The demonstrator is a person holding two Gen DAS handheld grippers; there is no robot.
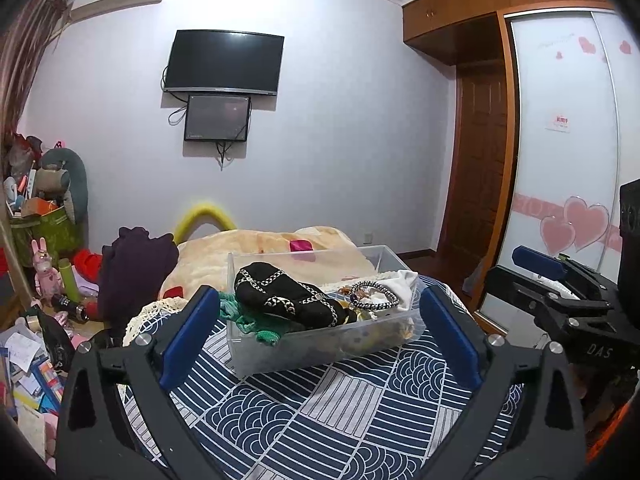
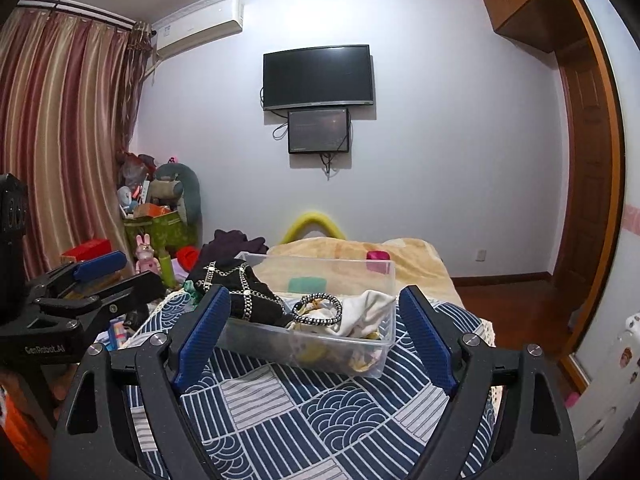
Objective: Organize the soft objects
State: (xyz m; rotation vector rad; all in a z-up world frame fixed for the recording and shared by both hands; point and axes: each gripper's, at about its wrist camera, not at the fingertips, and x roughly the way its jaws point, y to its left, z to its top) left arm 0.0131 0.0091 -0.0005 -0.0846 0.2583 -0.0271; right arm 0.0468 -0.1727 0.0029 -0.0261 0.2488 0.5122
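A clear plastic bin (image 1: 280, 354) (image 2: 384, 280) sits on a navy patterned bedspread (image 1: 340, 412) (image 2: 312, 408). In it lie a black fabric piece with white chain trim (image 1: 280, 294) (image 2: 240, 292), a green knit item (image 1: 244, 320), a black-and-white braided band (image 1: 378, 294) (image 2: 318, 310) and white cloth (image 1: 402, 280) (image 2: 372, 308). My left gripper (image 1: 318, 332) is open and empty, just short of the bin. My right gripper (image 2: 316, 334) is open and empty, also in front of the bin. Each gripper shows at the edge of the other's view.
A beige blanket (image 1: 256, 252) (image 2: 332, 252) with a small pink object (image 1: 301, 245) (image 2: 378, 255) lies beyond the bin. A dark purple garment (image 1: 132, 272) hangs at the bed's left. Toys and clutter (image 1: 44, 240) fill the left floor. A wardrobe (image 1: 560, 160) stands right.
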